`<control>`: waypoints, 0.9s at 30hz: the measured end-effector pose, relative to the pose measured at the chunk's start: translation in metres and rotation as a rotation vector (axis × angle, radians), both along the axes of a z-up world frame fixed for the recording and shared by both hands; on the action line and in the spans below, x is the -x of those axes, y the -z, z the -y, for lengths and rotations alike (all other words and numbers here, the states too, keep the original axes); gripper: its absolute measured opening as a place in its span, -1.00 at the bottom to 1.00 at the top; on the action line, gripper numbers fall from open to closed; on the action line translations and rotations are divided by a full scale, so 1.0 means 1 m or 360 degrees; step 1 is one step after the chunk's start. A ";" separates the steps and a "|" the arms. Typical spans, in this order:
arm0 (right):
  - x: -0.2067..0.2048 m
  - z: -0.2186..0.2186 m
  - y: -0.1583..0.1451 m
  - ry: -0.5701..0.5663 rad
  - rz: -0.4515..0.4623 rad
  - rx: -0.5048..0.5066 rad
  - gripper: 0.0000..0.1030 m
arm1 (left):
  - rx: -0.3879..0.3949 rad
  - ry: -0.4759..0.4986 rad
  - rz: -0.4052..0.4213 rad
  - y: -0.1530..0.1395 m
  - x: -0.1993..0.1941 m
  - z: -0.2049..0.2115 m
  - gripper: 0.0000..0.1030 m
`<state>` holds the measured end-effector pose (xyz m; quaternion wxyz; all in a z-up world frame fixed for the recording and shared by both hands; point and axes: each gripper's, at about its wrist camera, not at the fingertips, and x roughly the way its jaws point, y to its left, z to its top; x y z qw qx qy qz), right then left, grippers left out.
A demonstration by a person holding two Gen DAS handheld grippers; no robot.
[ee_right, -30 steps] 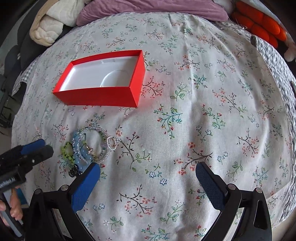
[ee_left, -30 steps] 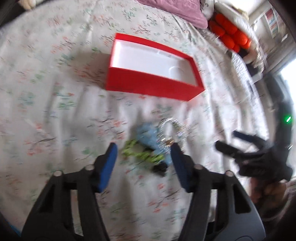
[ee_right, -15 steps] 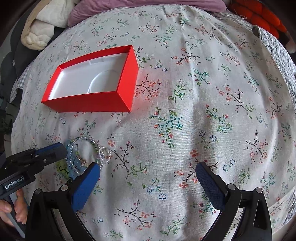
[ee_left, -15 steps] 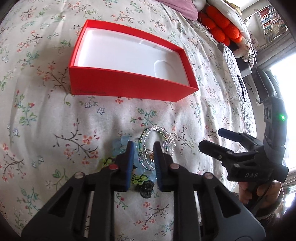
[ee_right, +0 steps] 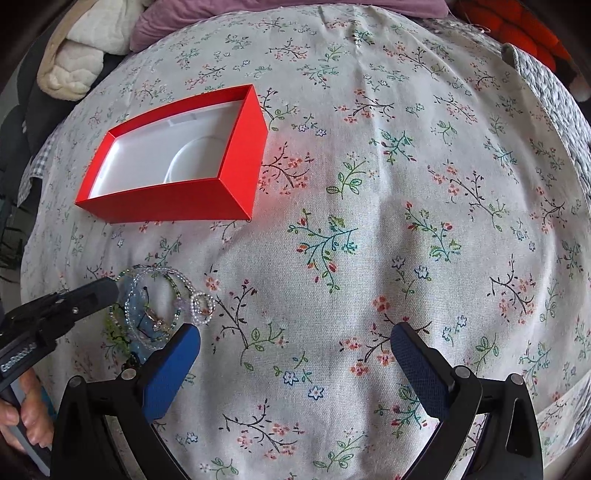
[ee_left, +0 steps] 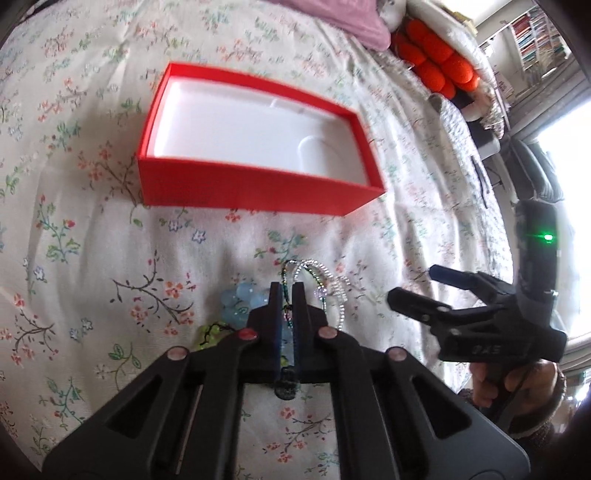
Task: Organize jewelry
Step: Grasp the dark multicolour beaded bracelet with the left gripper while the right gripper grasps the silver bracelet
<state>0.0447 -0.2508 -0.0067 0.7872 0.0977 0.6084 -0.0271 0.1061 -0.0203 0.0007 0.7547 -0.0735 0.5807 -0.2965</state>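
Observation:
A small pile of beaded bracelets (ee_left: 317, 284) with a pale blue piece (ee_left: 240, 306) and green beads (ee_left: 210, 332) lies on the flowered bedspread, in front of an open red box (ee_left: 255, 188) with an empty white inside. My left gripper (ee_left: 286, 291) is shut on a beaded bracelet strand in the pile. In the right wrist view the pile (ee_right: 159, 302) lies at lower left, the red box (ee_right: 177, 199) behind it. My right gripper (ee_right: 295, 347) is open and empty, right of the pile; it also shows in the left wrist view (ee_left: 421, 288).
The flowered bedspread (ee_right: 369, 221) covers the whole surface. A purple pillow (ee_left: 347, 18) and orange cushions (ee_left: 436, 62) lie at the far edge. Cream blankets (ee_right: 77, 55) are heaped at the far left. A quilted grey cover (ee_right: 546, 96) runs along the right edge.
My left gripper came down on the pile and closed from wide open to shut on a bracelet strand. My right gripper stayed open and shifted little.

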 end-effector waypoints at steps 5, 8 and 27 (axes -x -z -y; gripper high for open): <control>-0.003 -0.007 -0.004 -0.0025 0.0036 -0.0017 1.00 | 0.0027 -0.0013 0.0077 -0.016 0.005 -0.008 -0.89; -0.004 -0.010 -0.007 -0.0047 0.0063 -0.0025 0.94 | -0.0010 -0.0049 0.0136 -0.024 0.007 -0.017 -0.89; -0.045 -0.072 0.012 -0.0384 0.0124 -0.0063 0.21 | -0.0178 -0.0210 0.0245 -0.029 0.006 -0.042 -0.89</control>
